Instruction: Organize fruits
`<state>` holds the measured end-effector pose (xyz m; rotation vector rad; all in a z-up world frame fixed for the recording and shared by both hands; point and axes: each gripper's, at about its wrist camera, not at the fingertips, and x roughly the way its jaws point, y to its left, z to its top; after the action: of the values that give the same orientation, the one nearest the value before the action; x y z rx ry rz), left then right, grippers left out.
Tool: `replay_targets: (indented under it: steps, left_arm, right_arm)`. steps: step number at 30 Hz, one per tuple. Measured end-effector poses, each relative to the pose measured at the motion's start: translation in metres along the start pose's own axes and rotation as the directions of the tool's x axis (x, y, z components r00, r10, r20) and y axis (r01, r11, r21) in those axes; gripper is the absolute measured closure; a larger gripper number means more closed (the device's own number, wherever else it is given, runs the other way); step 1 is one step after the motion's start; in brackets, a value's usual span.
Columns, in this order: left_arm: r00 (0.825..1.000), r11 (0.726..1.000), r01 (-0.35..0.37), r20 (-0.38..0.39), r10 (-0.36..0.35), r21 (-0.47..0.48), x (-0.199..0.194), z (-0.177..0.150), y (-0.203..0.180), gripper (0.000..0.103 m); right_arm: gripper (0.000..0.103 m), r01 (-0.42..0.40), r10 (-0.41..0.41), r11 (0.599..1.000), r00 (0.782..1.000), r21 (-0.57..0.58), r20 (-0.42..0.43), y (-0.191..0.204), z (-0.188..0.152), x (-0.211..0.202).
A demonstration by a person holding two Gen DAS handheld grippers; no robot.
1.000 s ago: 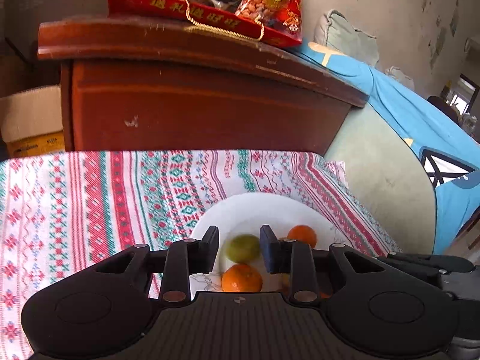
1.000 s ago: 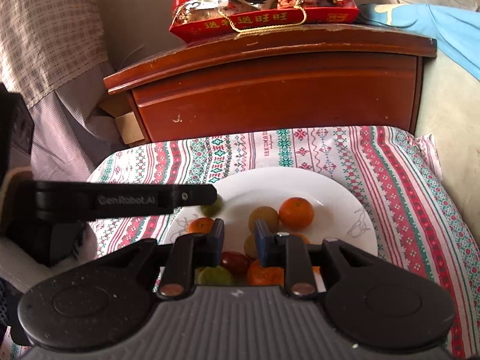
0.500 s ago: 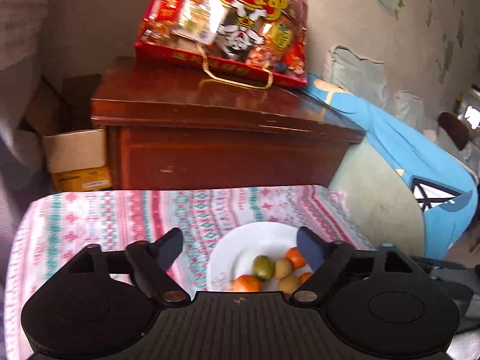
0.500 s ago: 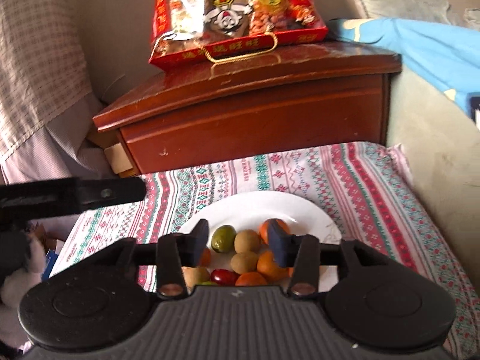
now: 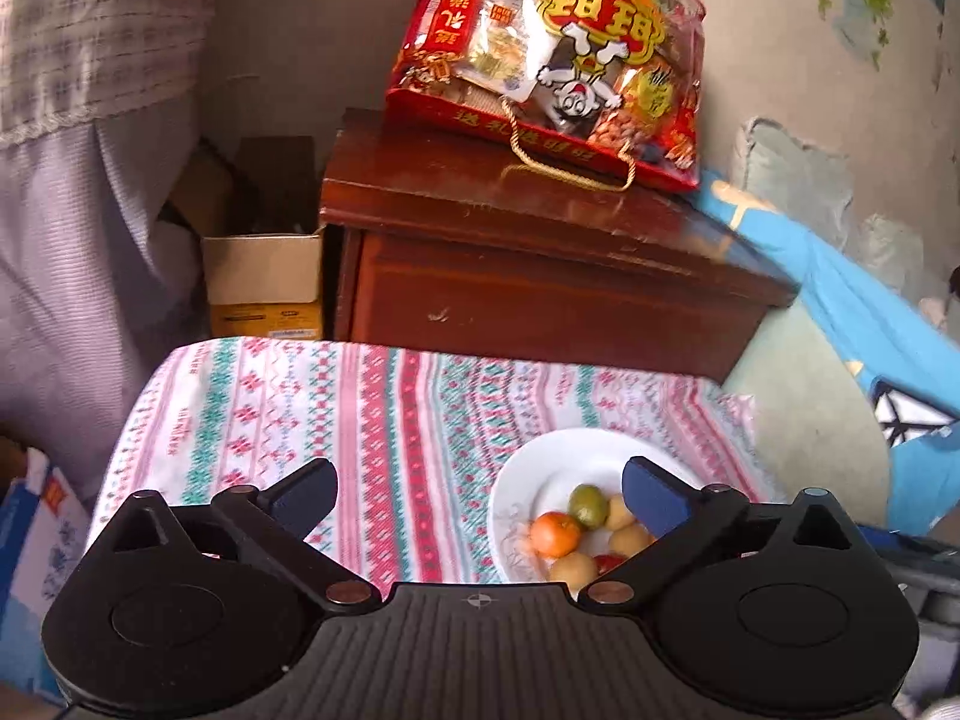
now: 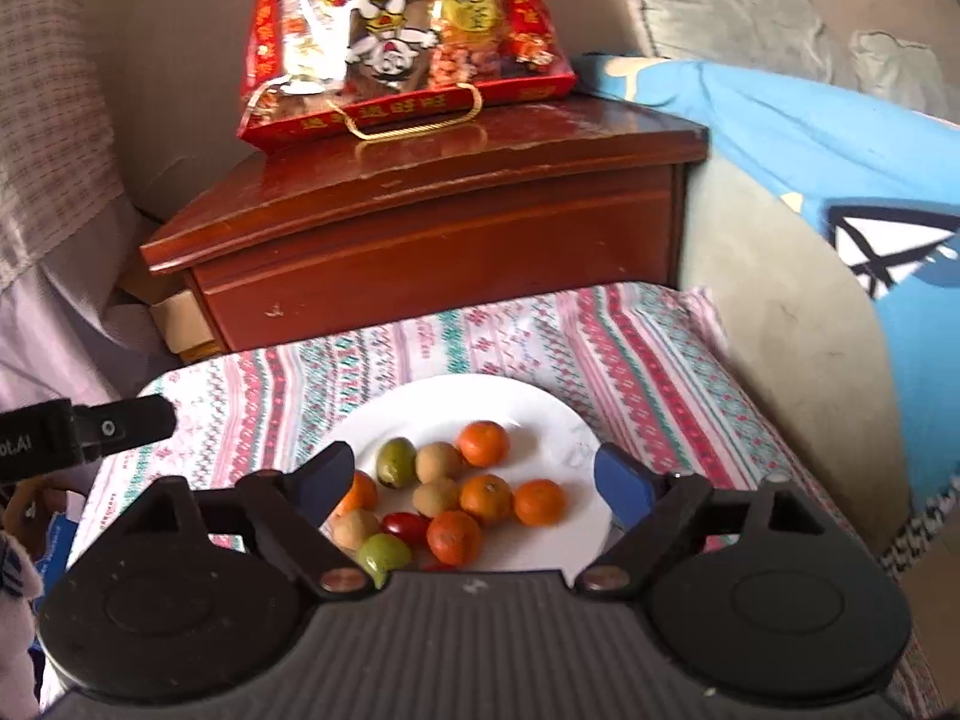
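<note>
The left tool (image 5: 478, 495), a second ago nearly closed low over the plate (image 6: 528, 405), is opening empty, higher and farther back. The right tool (image 6: 472, 483) opens likewise, empty. All fruits (image 6: 447, 495) sit on the plate, so sorting looks finished.

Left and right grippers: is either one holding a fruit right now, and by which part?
Nothing is held. The left gripper and right gripper are both opening, nothing between their fingers. All the fruit lies on the white plate.
</note>
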<state>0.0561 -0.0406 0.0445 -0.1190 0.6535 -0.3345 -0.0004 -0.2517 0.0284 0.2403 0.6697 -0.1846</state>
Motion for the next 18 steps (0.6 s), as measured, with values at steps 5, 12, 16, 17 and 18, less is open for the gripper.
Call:
replay_targets:
  steps: [5,12,16,17,18]
  left_arm:
    - [0.994,0.998,-0.05,-0.094,0.053,0.038,0.006,-0.007,-0.01,0.001]
    - [0.976,0.995,-0.088,-0.193,0.096,0.05,0.018,-0.017,-0.019,0.001]
    - [0.967,0.991,-0.105,-0.224,0.121,0.08,0.022,-0.02,-0.023,0.001]
    - [0.966,0.99,-0.109,-0.226,0.126,0.088,0.023,-0.02,-0.024,0.001]
    - [0.964,0.989,-0.115,-0.228,0.135,0.097,0.023,-0.021,-0.026,0.001]
  right_arm:
    - [0.005,0.068,-0.067,0.997,0.997,0.039,-0.032,-0.001,-0.005,-0.005]
    - [0.004,0.131,-0.127,0.991,0.985,0.032,-0.115,0.0,-0.01,0.005]
    - [0.004,0.176,-0.169,0.984,0.974,0.032,-0.15,-0.002,-0.012,0.009]
    - [0.004,0.186,-0.179,0.982,0.972,0.033,-0.155,-0.002,-0.012,0.01]
    - [0.004,0.198,-0.191,0.98,0.969,0.033,-0.16,-0.003,-0.013,0.011]
